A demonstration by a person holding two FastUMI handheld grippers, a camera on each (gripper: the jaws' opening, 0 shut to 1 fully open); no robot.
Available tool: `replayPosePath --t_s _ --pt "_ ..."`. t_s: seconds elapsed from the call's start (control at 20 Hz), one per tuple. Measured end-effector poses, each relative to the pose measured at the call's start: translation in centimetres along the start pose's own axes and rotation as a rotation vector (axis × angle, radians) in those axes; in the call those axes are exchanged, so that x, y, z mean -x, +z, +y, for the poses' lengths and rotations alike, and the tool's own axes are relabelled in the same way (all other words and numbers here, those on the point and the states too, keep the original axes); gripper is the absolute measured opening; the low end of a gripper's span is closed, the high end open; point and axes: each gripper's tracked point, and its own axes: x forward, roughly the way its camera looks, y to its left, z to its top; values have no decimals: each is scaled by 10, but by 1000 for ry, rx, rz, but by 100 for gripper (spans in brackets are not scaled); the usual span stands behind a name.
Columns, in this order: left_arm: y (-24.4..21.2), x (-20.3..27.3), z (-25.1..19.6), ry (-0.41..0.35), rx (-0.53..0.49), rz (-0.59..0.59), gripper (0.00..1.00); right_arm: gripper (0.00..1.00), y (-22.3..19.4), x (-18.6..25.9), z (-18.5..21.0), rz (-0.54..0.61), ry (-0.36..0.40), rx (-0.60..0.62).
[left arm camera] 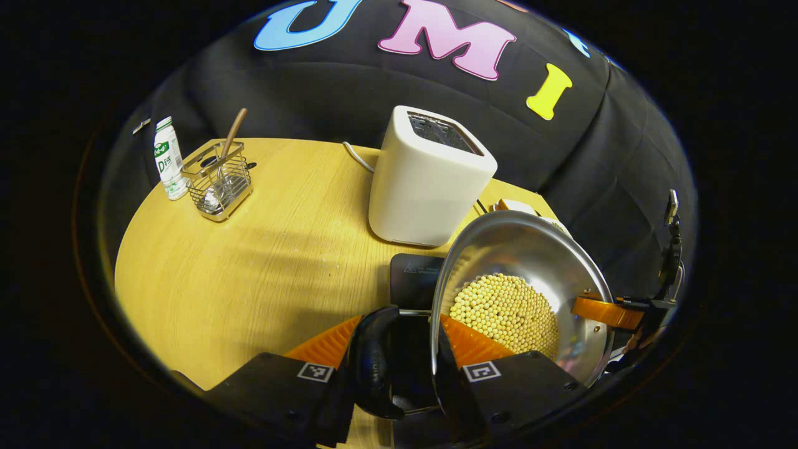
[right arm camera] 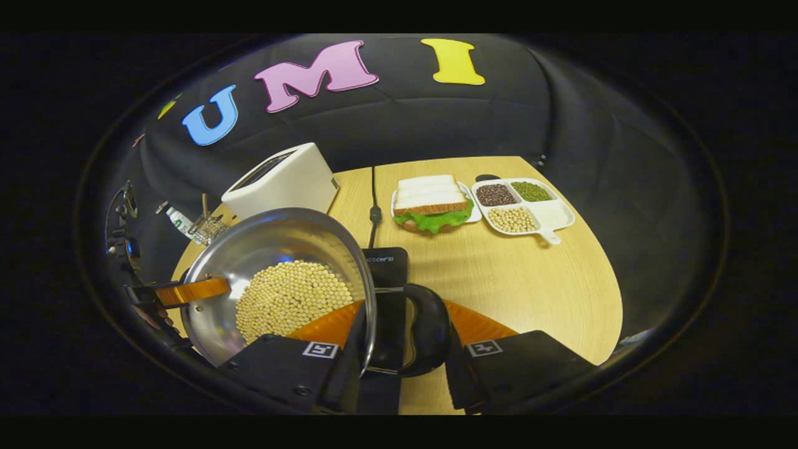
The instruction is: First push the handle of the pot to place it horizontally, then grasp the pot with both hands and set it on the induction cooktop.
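Note:
A steel pot (left arm camera: 517, 249) (right arm camera: 274, 243) holding yellow beans (left arm camera: 505, 308) (right arm camera: 290, 299) hangs tilted between both grippers. It sits over the black induction cooktop (left arm camera: 414, 274) (right arm camera: 386, 259); I cannot tell if it touches. My left gripper (left arm camera: 399, 324) is shut across one black loop handle (left arm camera: 374, 355) and the pot's rim. My right gripper (right arm camera: 405, 312) clamps the opposite handle (right arm camera: 430, 330) and rim, one finger inside the pot. The right gripper (left arm camera: 614, 312) also shows at the pot's far side in the left gripper view, and the left gripper (right arm camera: 181, 292) at its far side in the right gripper view.
A white toaster (left arm camera: 430, 178) (right arm camera: 280, 181) stands just behind the cooktop. At the far left are a bottle (left arm camera: 168, 159) and a wire basket (left arm camera: 218, 181). A sandwich plate (right arm camera: 431, 202), a divided tray (right arm camera: 523, 206) and a cable (right arm camera: 374, 206) lie to the right.

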Motion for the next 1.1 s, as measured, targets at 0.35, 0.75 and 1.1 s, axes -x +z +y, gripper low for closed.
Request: replayPosePath --t_s 0.35,0.75,1.1 --pt "-4 -1 0 16 -10 18 64 61 3 -4 -1 -6 23 -9" --pt "-21 19 12 176 -58 100 99 100 -13 14 -8 14 54 5" --pt "8 103 -16 161 -53 -82 96 99 10 96 -27 -155 -30 -62"
